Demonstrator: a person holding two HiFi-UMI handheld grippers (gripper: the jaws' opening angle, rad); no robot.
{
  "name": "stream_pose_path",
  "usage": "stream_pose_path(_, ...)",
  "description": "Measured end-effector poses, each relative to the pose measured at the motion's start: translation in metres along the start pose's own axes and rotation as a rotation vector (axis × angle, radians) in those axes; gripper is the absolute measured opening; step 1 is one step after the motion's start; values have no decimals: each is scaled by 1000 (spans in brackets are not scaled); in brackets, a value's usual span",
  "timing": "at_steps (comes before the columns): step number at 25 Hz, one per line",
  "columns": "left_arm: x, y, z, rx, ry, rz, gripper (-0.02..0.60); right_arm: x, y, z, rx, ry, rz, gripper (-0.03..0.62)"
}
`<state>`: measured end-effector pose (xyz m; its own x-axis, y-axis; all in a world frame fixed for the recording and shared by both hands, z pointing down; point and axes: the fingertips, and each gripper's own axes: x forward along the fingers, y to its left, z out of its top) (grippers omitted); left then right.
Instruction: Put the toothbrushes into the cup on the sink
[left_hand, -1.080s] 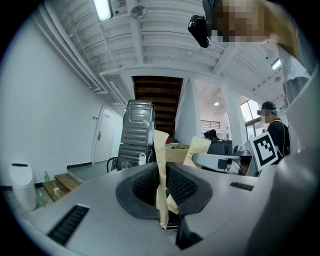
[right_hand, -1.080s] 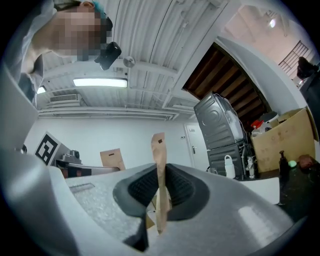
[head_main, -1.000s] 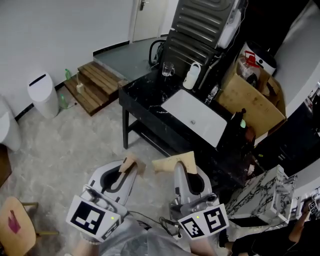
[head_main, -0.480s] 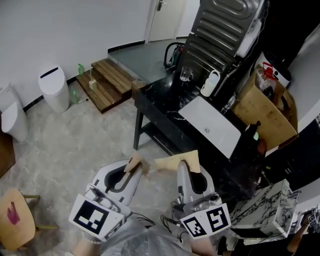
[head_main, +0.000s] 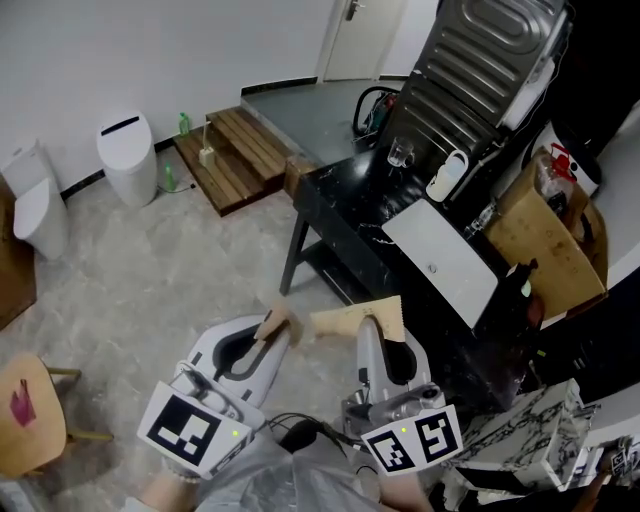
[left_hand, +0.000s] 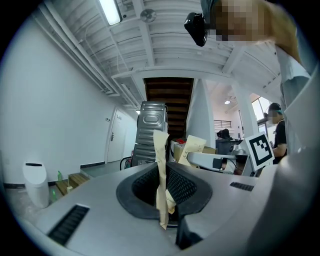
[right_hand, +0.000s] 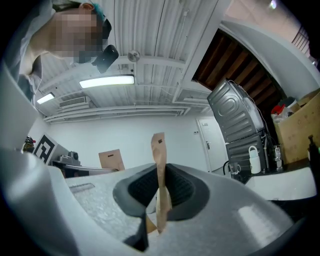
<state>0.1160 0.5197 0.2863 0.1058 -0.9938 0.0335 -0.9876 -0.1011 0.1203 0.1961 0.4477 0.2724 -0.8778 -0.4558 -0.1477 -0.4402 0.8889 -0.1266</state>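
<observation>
My left gripper is shut on a flat brown paper toothbrush packet, which stands edge-on between its jaws. Beside it, my right gripper is shut on a second, wider brown packet, also edge-on in the right gripper view. Both grippers hang over the floor, short of the black counter. A clear glass cup stands at the counter's far end, beyond the white sink. In the right gripper view the cup is small and far off.
A white bottle stands behind the sink, and a ribbed metal appliance behind that. A cardboard box sits to the right. Wooden steps, a white bin and a wooden chair lie to the left.
The head view has swung left, so the counter, sink and cup have slid to the right in the picture. Both grippers keep their packets and stay side by side.
</observation>
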Motion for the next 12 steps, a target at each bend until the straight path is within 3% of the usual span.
stream_pose_path(3, -4, 2, 0, -17, 3, 11, 32, 2, 3, 0, -1, 0, 6, 25)
stream_pose_path(7, -10, 10, 1, 69, -27, 29, 32, 3, 4, -1, 5, 4, 18, 25)
stream_pose_path(10, -11, 10, 2, 19, -21, 48, 32, 4, 4, 0, -1, 5, 27, 25)
stream_pose_path(12, -9, 15, 4, 39, -31, 54, 32, 7, 2, 1, -5, 1, 30, 25)
